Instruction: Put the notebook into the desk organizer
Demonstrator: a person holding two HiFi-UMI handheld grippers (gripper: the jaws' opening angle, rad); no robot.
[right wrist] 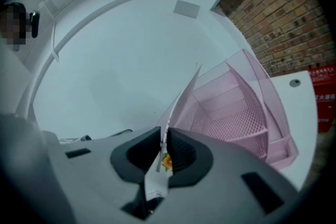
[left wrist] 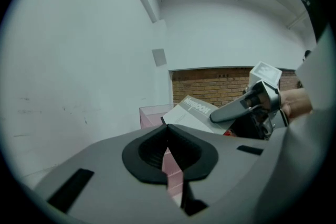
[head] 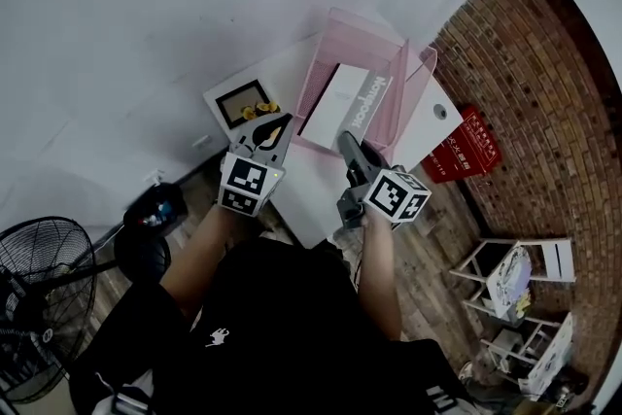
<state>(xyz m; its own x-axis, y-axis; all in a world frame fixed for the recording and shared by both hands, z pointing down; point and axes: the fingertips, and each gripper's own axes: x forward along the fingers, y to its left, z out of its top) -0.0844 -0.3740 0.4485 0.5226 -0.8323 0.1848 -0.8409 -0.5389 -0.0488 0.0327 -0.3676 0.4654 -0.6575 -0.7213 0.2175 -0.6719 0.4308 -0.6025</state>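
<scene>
The white notebook (head: 342, 105) leans tilted in the pink mesh desk organizer (head: 408, 83) at the back of the white table (head: 311, 199). My right gripper (head: 345, 143) is shut on the notebook's near edge. In the right gripper view the notebook (right wrist: 181, 102) runs edge-on from between the pads of my right gripper (right wrist: 164, 136) up towards the organizer (right wrist: 236, 113). My left gripper (head: 275, 123) hovers left of the organizer, shut and holding nothing. In the left gripper view my left gripper (left wrist: 168, 136) faces the notebook (left wrist: 193, 110), the organizer (left wrist: 149, 113) and the right gripper (left wrist: 252, 105).
A flat white frame with yellow items (head: 243, 102) lies on the table left of the organizer. A red sign (head: 466, 146) stands against the brick wall on the right. A black fan (head: 39, 296) and white racks (head: 515, 277) stand on the floor.
</scene>
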